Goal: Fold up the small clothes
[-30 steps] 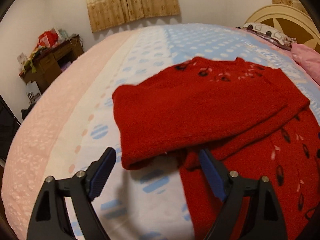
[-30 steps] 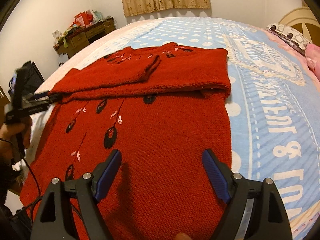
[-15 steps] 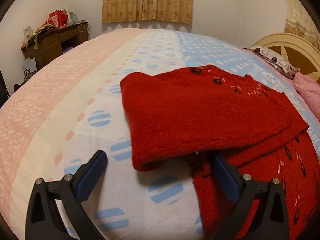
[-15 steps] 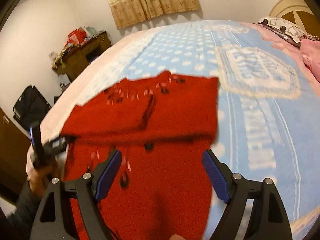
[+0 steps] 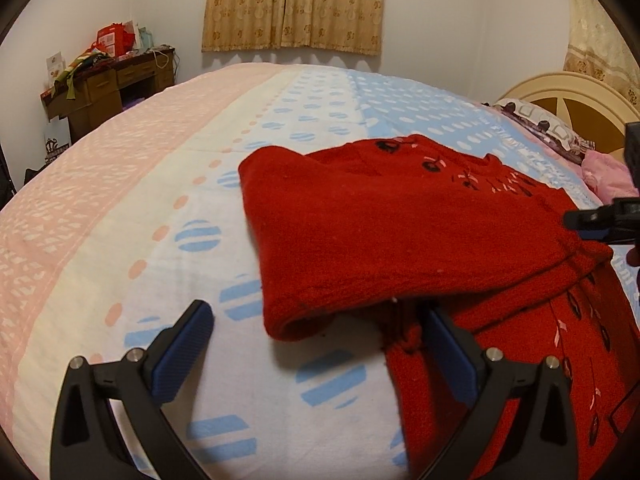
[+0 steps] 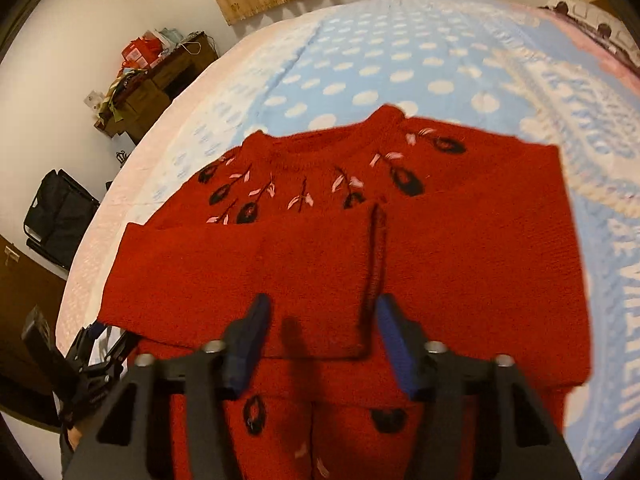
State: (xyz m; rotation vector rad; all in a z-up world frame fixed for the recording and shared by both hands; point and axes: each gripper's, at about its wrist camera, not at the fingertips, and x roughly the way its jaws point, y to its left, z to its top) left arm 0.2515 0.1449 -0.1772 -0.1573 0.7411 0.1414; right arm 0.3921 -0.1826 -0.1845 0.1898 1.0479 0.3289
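A red knitted sweater point(image 5: 400, 232) with black and pink embroidery lies on the bed, both sleeves folded across its chest. My left gripper point(image 5: 316, 344) is open and empty, low over the bedsheet at the folded left sleeve's edge. My right gripper point(image 6: 322, 332) is open with its jaws narrower, empty, above the middle of the sweater point(image 6: 360, 248) where the two sleeve cuffs meet. The right gripper also shows at the right edge of the left wrist view point(image 5: 608, 220); the left gripper shows at the lower left of the right wrist view point(image 6: 92, 364).
The bed point(image 5: 120, 220) has a pink, white and blue patterned sheet. A headboard point(image 5: 568, 100) and pillows point(image 5: 540, 124) are at the right. A cluttered wooden desk point(image 5: 108, 84) stands by the far wall. A black bag point(image 6: 60, 216) sits on the floor beside the bed.
My right gripper has moved forward up the sweater toward the folded sleeves and its jaws have narrowed. My left gripper has shifted slightly along the sleeve edge, staying open.
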